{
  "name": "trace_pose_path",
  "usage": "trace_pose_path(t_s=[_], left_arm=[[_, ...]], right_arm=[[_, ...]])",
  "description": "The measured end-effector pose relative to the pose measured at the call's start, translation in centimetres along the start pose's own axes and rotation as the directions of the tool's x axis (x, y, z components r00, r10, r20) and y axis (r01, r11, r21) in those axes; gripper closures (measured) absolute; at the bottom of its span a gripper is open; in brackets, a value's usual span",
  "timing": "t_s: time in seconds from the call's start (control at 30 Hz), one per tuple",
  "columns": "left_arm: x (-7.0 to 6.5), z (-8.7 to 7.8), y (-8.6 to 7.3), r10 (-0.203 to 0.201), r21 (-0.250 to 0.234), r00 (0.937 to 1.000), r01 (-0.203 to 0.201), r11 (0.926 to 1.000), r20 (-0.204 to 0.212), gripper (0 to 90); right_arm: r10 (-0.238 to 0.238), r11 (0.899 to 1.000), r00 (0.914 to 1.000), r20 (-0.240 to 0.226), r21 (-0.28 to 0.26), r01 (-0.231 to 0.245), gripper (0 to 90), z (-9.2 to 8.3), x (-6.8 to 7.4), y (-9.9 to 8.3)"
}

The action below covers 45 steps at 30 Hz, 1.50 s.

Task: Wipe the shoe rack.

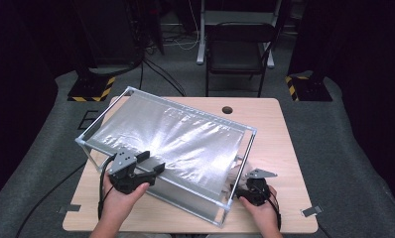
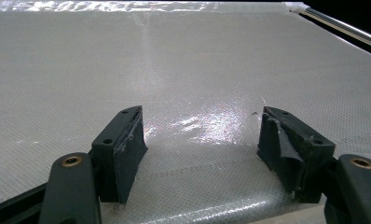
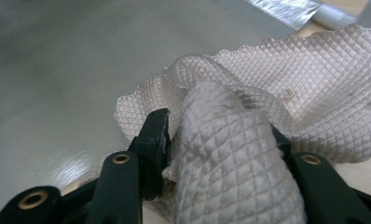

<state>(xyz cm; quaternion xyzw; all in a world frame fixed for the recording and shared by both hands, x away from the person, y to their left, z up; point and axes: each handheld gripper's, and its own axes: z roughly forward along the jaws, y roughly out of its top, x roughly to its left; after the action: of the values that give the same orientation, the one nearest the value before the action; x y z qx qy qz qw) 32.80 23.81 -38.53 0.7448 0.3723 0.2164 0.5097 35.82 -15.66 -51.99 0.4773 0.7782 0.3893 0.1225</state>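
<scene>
Right gripper view first: a bunched, cream, waffle-textured cloth [image 3: 230,149] is being pinched between the two black jaws of the right gripper [image 3: 221,140], roughly half closed around the wad, with the rest of the fabric fanning out beyond against the shiny silver side panel [image 3: 58,70] of the box. Seen from the high view, the right gripper [image 1: 249,187] is being held at the near right end of the large metal-framed box with silvery sheet walls [image 1: 170,139], which is sitting slantwise on the pale wooden table [image 1: 275,129]. The left gripper [image 1: 143,166] is being rested over the box's near left top edge; along its own view its jaws are being kept wide, nothing between them, just above the dimpled, glossy top sheet [image 2: 174,70]. Wiping looks to be the step in hand. For a good pass, the wad should be pressed flat against the panel, the grip kept firm so the cloth is not dragged loose, and the box steadied with the left gripper.
</scene>
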Motion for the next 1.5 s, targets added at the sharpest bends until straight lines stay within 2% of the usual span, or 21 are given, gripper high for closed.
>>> trace_pose_path(t_s=[0.1,0.13,0.2,0.23,0.27,0.37,0.57,0.6,0.63,0.67,0.8,0.87,0.93,1.1,1.2,1.27,1.37,1.5], left_arm=[[0.0,0.0,0.0,-0.001,-0.003,1.0,0.001,1.0,0.001,31.0],[0.0,0.0,0.0,-0.003,-0.004,1.0,0.003,1.0,0.001,31.0],[0.0,0.0,0.0,-0.003,-0.005,1.0,0.003,1.0,0.002,31.0],[0.0,0.0,0.0,-0.002,-0.005,1.0,0.002,1.0,0.002,31.0],[0.0,0.0,0.0,-0.002,-0.006,1.0,0.002,1.0,0.002,31.0],[0.0,0.0,-0.1,-0.004,-0.008,1.0,0.004,1.0,0.002,31.0],[0.0,0.1,-0.1,-0.006,-0.01,1.0,0.006,0.9999,0.0,31.1],[0.0,0.1,-0.1,-0.004,-0.009,1.0,0.004,1.0,-0.001,31.1],[0.0,0.1,-0.1,-0.004,-0.008,1.0,0.004,1.0,-0.001,31.2],[0.0,0.0,-0.1,-0.004,-0.004,1.0,0.004,1.0,0.0,31.3],[0.0,0.1,-0.1,-0.004,-0.007,1.0,0.004,1.0,-0.003,31.4],[0.0,0.1,-0.1,-0.006,-0.01,1.0,0.006,0.9999,-0.004,31.4],[0.0,0.1,-0.1,-0.006,-0.01,1.0,0.006,0.9999,-0.005,31.4],[0.0,0.1,-0.1,-0.002,-0.005,1.0,0.002,1.0,-0.009,31.5],[0.0,0.1,0.0,0.003,0.002,1.0,-0.003,1.0,-0.009,31.5],[0.0,0.1,0.0,0.005,0.004,0.9999,-0.005,1.0,-0.011,31.5],[-0.1,0.1,0.2,0.006,0.007,0.9998,-0.006,1.0,-0.017,31.5],[-0.3,0.1,0.3,0.01,0.018,0.9999,-0.009,0.9998,-0.011,31.4]], right_arm=[[-0.004,1.0,0.9999,0.013,0.005,0.004,54.3,0.3,-0.6,0.6],[-0.019,1.0,0.9995,0.026,0.005,0.019,54.3,0.5,-0.8,0.8],[-0.01,1.0,0.9992,0.04,0.01,0.009,54.4,0.7,-1.1,1.1],[-0.002,1.0,0.9988,0.049,-0.005,0.002,54.3,0.9,-1.2,1.2],[-0.011,1.0,0.9988,0.048,0.002,0.011,54.4,0.9,-1.4,1.3],[0.006,1.0,0.9991,0.043,-0.005,-0.006,54.4,1.1,-2.0,1.6],[0.024,1.0,0.9972,0.071,-0.019,-0.023,54.0,1.5,-2.5,2.0],[0.033,0.999,0.9969,0.072,-0.017,-0.031,53.7,1.4,-2.4,1.9],[0.014,1.0,0.997,0.077,-0.018,-0.013,53.7,1.4,-2.4,1.9],[0.024,1.0,0.9976,0.065,-0.011,-0.023,53.7,1.3,-2.1,1.8],[0.003,1.0,0.9988,0.05,-0.006,-0.002,53.5,0.8,-1.1,1.1],[-0.008,1.0,0.9997,0.022,0.004,0.008,53.1,0.5,-0.6,0.7],[-0.016,1.0,0.9998,0.015,0.003,0.016,52.9,0.2,0.0,0.2],[-0.011,1.0,0.9992,-0.038,0.006,0.011,52.5,-0.8,1.6,-1.2],[-0.033,0.999,0.9982,-0.051,0.013,0.033,51.8,-1.3,2.6,-1.8],[-0.029,0.999,0.9985,-0.047,0.015,0.03,51.5,-1.5,3.2,-2.1],[-0.062,0.998,0.9966,-0.054,0.01,0.062,51.6,-1.5,3.2,-2.3],[-0.036,0.999,0.9974,-0.062,-0.002,0.036,53.5,-1.4,2.5,-2.2]])
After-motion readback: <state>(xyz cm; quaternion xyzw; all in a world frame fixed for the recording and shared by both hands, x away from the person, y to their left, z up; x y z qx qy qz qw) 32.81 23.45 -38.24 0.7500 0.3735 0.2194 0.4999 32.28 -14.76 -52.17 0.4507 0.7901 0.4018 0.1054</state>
